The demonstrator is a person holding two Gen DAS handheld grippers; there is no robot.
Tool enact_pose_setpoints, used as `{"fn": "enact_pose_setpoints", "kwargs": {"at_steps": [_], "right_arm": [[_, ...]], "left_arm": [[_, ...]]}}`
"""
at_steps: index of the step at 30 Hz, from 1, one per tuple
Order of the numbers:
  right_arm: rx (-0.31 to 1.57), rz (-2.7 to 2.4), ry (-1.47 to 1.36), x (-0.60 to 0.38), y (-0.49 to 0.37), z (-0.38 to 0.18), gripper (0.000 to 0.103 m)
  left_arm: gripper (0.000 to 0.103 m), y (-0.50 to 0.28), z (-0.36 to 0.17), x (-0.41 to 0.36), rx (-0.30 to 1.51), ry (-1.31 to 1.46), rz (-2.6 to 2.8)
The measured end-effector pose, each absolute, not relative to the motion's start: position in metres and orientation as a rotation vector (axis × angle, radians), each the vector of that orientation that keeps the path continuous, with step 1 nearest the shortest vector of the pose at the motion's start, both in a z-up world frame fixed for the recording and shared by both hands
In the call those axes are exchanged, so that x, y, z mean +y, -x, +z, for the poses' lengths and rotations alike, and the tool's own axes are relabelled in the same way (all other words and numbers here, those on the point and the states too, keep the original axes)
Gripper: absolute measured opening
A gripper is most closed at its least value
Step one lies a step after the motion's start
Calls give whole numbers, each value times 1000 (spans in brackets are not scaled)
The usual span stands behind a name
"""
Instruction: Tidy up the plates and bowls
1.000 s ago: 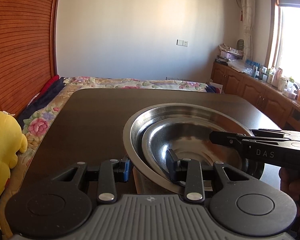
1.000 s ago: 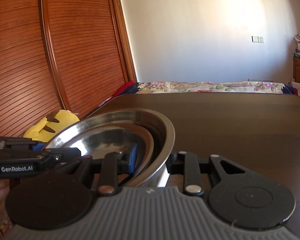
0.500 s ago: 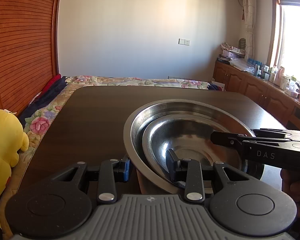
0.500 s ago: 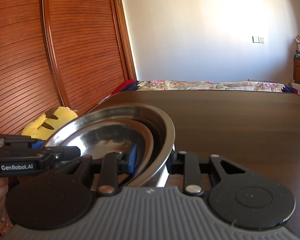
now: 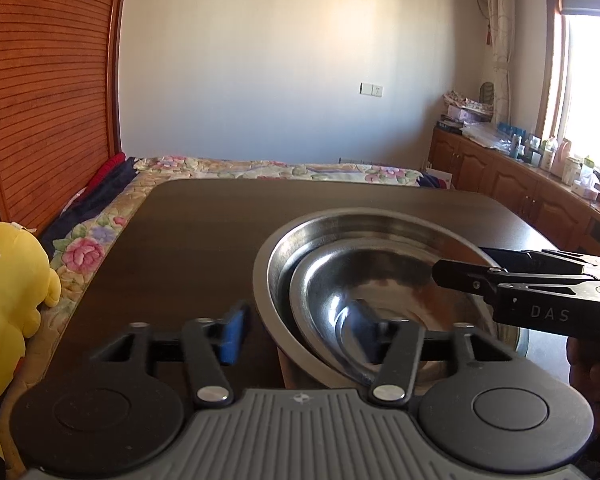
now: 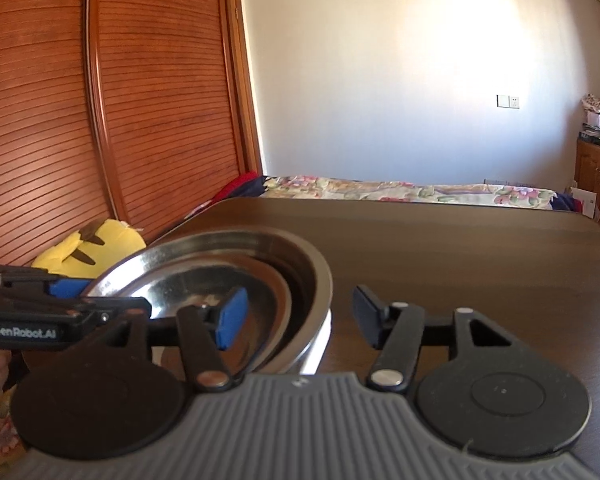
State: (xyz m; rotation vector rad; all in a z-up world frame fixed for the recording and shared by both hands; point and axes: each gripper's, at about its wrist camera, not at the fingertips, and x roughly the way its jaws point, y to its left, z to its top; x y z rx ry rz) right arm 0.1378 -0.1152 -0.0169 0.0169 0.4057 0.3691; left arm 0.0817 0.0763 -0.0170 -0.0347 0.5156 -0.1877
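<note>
Since the earlier frame both grippers had opened off the rim. The left gripper [image 5: 296, 334] and right gripper [image 6: 296, 316] stood spread astride opposite edges of the nested steel bowls [image 5: 372, 276], resting on the table [image 5: 204, 240]. Both should retreat straight back without nudging the rim.

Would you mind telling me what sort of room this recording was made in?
Most likely a bedroom: a bed with a floral quilt, a slatted wooden wardrobe and a yellow plush toy surround the dark table.
</note>
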Motion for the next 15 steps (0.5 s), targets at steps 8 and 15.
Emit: {"fn": "enact_pose_setpoints", "kwargs": {"at_steps": [8, 15], "right_arm": [[384, 346, -28, -121, -137, -15, 69], [337, 312, -31, -131, -128, -7, 88]], "left_arm": [[87, -79, -12, 74, 472, 16, -169], [97, -75, -4, 73, 426, -3, -150]]}}
